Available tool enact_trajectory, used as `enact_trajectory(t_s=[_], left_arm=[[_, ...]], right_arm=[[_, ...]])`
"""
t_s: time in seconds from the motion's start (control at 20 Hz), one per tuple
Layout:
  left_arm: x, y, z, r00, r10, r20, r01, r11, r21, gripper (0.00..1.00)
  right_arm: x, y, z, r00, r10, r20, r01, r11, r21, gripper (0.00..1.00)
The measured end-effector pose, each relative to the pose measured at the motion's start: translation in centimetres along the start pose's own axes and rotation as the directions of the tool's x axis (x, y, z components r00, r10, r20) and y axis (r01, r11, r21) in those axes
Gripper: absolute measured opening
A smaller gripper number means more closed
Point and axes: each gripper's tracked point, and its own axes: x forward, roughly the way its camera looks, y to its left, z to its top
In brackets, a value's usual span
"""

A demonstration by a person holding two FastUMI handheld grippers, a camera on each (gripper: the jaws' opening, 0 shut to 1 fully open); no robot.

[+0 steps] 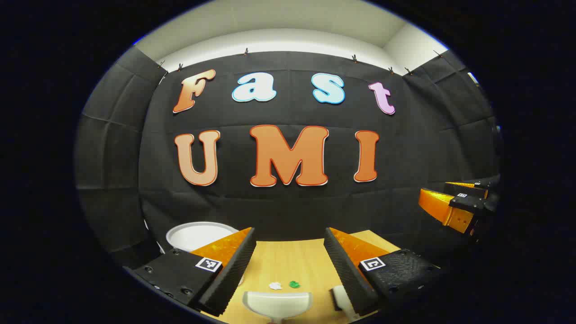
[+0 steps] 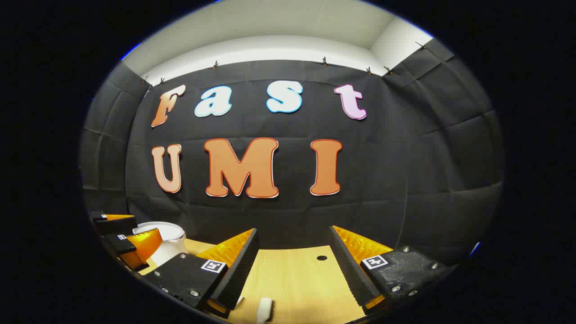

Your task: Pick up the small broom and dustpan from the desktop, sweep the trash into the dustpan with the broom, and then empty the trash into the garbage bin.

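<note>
In the left gripper view my left gripper (image 1: 290, 231) stands open above the wooden desktop (image 1: 288, 261). Low between its fingers lies the white dustpan (image 1: 276, 303). Just beyond the pan sit a white scrap (image 1: 275, 285) and a green scrap (image 1: 294, 284). The white broom (image 1: 339, 297) lies to the right, partly hidden by the right finger. My right gripper (image 2: 293, 230) is open and holds nothing, with the broom (image 2: 264, 310) at the bottom edge below it. Each view shows the other gripper off to the side: the right one (image 1: 443, 200) and the left one (image 2: 135, 229), both held in the air.
A white garbage bin (image 1: 198, 234) stands at the desk's back left, seen also behind the left gripper in the right gripper view (image 2: 168, 238). A small round hole (image 2: 321, 258) marks the desktop near the back edge. The black cloth wall rises right behind the desk.
</note>
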Motion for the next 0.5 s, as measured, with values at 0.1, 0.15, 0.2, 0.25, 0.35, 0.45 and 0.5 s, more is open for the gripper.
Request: enact_trajectory(t_s=[0.1, 0.15, 0.2, 0.25, 0.35, 0.45, 0.5], left_arm=[[0.1, 2.0, -0.9, 1.0, -0.019, -0.013, 0.019, 1.0, -0.012, 0.96], [0.3, 2.8, -1.2, 0.999, -0.024, -0.023, 0.023, 1.0, -0.02, 0.99], [0.3, 3.7, -1.5, 0.999, -0.022, -0.033, 0.021, 0.999, -0.029, 0.96], [0.4, 4.4, -1.6, 0.999, -0.021, -0.039, 0.019, 0.999, -0.036, 0.96], [0.7, 5.5, -1.2, 1.0, -0.01, -0.019, 0.009, 0.999, -0.032, 0.96], [1.2, 6.4, -1.2, 1.0, 0.008, -0.021, -0.008, 1.0, -0.018, 0.96], [1.4, 6.5, -1.5, 1.0, 0.01, -0.022, -0.01, 1.0, -0.021, 0.96]], right_arm=[[-0.4, 2.2, -0.2, 1.0, -0.002, -0.002, 0.002, 1.0, -0.001, 0.94], [-0.5, 3.2, -0.3, 1.0, -0.003, -0.006, 0.003, 1.0, 0.01, 0.94], [-0.6, 4.1, -0.4, 1.0, 0.004, -0.016, -0.004, 1.0, 0.017, 0.94], [-0.5, 4.9, -0.8, 0.999, 0.01, -0.03, -0.01, 1.0, 0.014, 0.94], [-0.3, 6.0, -1.1, 0.999, 0.025, -0.047, -0.025, 1.0, 0.004, 0.94], [0.0, 6.8, -1.5, 0.996, 0.049, -0.073, -0.048, 0.999, 0.013, 0.94], [0.3, 7.1, -1.7, 0.995, 0.057, -0.084, -0.056, 0.998, 0.015, 0.94]])
